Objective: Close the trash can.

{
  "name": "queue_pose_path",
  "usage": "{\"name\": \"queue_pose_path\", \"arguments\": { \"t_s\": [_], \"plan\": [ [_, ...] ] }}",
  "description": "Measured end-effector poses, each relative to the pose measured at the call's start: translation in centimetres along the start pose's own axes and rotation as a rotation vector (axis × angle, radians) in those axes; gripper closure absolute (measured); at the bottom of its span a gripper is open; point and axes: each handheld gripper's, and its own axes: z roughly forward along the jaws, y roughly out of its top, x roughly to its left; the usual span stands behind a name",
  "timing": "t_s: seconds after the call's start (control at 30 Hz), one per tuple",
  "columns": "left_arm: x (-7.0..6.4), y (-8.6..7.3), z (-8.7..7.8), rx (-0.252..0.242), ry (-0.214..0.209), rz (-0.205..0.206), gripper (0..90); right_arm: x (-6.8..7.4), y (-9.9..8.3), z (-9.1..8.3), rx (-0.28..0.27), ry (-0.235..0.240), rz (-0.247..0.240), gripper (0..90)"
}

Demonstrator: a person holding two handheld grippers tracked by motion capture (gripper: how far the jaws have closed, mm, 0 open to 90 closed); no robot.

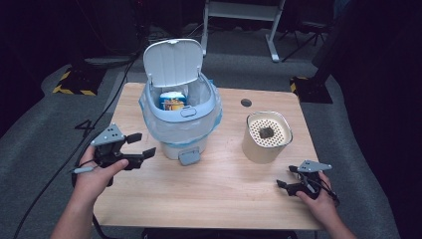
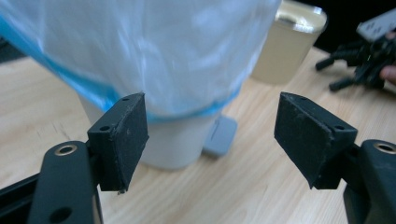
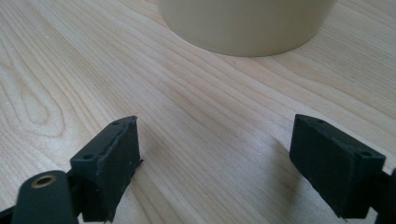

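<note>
Black jaws of the left gripper (image 1: 140,146) stand apart, empty, just beside the pedal bin (image 1: 180,107), whose lid is up and whose liner bag (image 2: 154,51) hangs over the rim. Right gripper (image 1: 284,178) rests spread on the wooden table (image 1: 219,194), near the beige perforated-top canister (image 1: 266,137)

Both forearms are bare, no sleeves visible. Each hand holds a black two-jaw tool – the left gripper (image 1: 140,145) and the right gripper (image 1: 284,178) – with a grey three-cornered plate on top. The jaws carry flat black pads (image 2: 122,135), with small holes – and brass-ringed holes lower down. Black cables trail away.
</note>
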Motion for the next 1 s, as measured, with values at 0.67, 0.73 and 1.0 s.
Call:
{"name": "queue_pose_path", "arguments": {
  "t_s": [0.67, 0.73, 1.0],
  "plan": [
    [2.8, 7.4, -1.3, -0.225, 0.093, -0.014, 30.2, 0.0, 0.0, 0.0, 0.000, 0.000, 0.000, 16.2],
    [3.2, 8.0, -1.4, -0.221, 0.098, -0.016, 31.2, 0.0, 0.0, 0.0, 0.000, 0.000, 0.000, 16.2],
    [4.3, 10.4, -1.3, -0.231, 0.125, 0.007, 34.7, -0.1, 0.0, 0.0, 0.000, 0.006, -0.002, 16.3]
  ]
}}
